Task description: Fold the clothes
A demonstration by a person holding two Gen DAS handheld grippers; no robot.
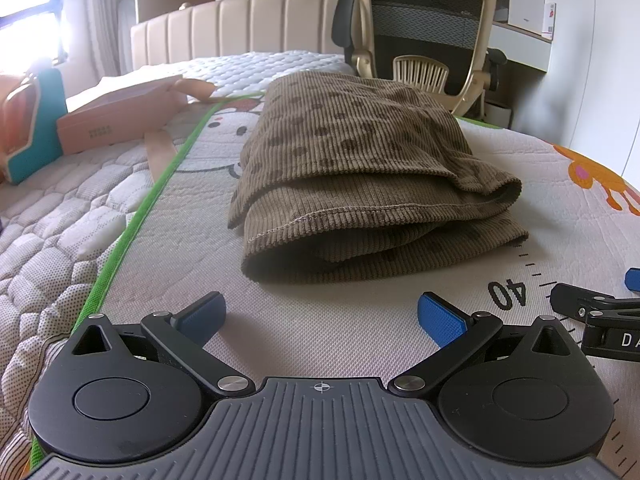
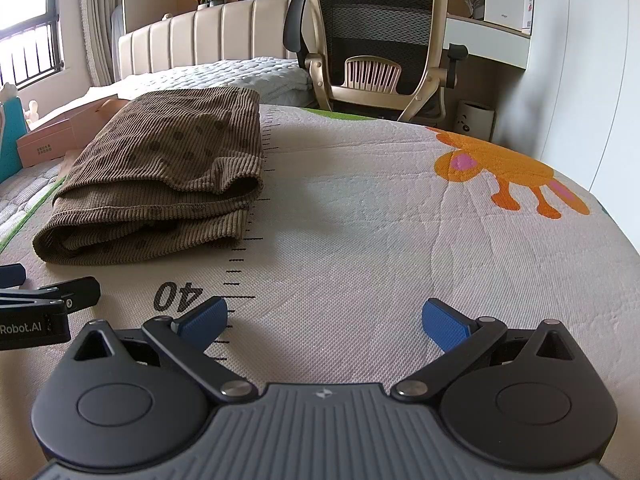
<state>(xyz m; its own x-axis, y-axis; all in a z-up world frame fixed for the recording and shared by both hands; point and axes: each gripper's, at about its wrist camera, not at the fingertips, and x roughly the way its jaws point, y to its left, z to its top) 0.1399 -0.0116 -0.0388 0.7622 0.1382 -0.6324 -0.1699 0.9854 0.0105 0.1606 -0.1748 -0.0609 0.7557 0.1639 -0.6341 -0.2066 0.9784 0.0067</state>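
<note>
A brown ribbed garment with dark dots (image 1: 360, 168) lies folded in a thick stack on the printed mat (image 1: 320, 320). In the right wrist view the same folded garment (image 2: 160, 176) sits at the left. My left gripper (image 1: 322, 316) is open just in front of the garment's near fold, with nothing between its blue pads. My right gripper (image 2: 326, 320) is open too, over bare mat (image 2: 360, 240) to the right of the garment, near the printed "40". Each gripper's side shows at the edge of the other's view.
A pink box (image 1: 120, 116) with ribbon lies on the quilted mattress left of the mat's green edge (image 1: 132, 216). A teal object (image 1: 36, 120) stands at far left. An office chair (image 2: 376, 40), a padded headboard (image 2: 200, 44) and a small white bin (image 2: 474, 118) stand beyond.
</note>
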